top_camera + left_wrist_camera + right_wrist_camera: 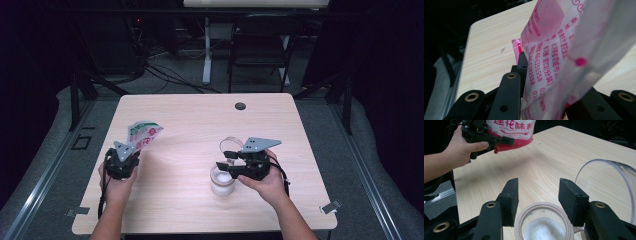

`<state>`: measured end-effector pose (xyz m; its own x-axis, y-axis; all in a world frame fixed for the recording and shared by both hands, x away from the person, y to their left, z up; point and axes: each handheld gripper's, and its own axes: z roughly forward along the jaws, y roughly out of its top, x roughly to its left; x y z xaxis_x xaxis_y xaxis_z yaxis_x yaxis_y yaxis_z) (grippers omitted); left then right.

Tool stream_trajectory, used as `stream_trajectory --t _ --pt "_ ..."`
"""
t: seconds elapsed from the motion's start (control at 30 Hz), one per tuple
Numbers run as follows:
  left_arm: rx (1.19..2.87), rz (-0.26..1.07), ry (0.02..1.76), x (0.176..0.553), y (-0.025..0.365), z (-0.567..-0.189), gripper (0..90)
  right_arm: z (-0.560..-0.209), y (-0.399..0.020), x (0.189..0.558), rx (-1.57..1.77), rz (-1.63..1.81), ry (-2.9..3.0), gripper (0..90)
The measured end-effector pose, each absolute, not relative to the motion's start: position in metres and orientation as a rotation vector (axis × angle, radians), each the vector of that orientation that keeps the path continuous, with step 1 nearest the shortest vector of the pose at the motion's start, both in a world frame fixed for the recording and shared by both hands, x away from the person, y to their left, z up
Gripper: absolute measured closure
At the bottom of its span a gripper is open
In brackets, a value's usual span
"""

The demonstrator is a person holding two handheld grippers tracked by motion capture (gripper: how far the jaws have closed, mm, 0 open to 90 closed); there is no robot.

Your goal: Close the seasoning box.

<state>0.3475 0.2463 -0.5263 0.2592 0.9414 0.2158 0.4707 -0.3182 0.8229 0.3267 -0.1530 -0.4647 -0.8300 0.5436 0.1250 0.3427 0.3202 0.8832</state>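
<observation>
High view is showing the left hand-held gripper [131,150] clamping a printed seasoning pouch [143,133], which is rising up and away from its jaws, well apart from the jar [222,181]. The right hand-held gripper [226,160] is hovering over the jar with its jaws spread, pinching nothing; the jar, holding white granules, is sitting just below and between them in the right gripper view, with its clear hinged lid [607,187] standing open beside the right jaw. The pouch is looking limp and is being held by one edge, so a tilt could be spilling leftover powder onto the desk [200,120]. With the jar unheld, a stray nudge from the right jaws could be tipping it or knocking the lid shut.
</observation>
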Motion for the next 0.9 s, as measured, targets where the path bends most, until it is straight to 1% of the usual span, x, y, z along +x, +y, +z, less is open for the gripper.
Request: stream_trajectory --t 0.03,0.07,0.13,0.27,0.33,0.63,0.83,0.9 --pt "1.866 0.964 1.346 0.350 0.258 -0.528 74.7 -0.465 -0.153 0.327 0.814 1.519 2.387 50.8" --pt "1.866 0.964 1.346 0.350 0.258 -0.528 74.7 -0.465 -0.153 0.327 0.814 1.519 2.387 50.8" --pt "1.835 0.954 1.414 0.353 0.269 -0.532 74.6 -0.465 -0.153 0.327 0.817 1.519 2.385 50.8" --pt "1.826 0.954 1.505 0.357 0.279 -0.537 74.7 -0.464 -0.153 0.327 0.814 1.521 2.382 50.8" --pt "1.834 0.959 1.526 0.359 0.281 -0.539 74.6 -0.464 -0.153 0.327 0.815 1.524 2.379 50.7" --pt "1.868 0.908 1.553 0.364 0.281 -0.545 74.0 -0.464 -0.154 0.328 0.817 1.520 2.375 50.2" --pt "1.841 0.847 1.607 0.366 0.288 -0.550 72.7 -0.465 -0.153 0.328 0.815 1.519 2.375 50.1" --pt "1.811 0.810 1.628 0.366 0.292 -0.552 70.9 -0.464 -0.152 0.329 0.816 1.521 2.375 49.9"
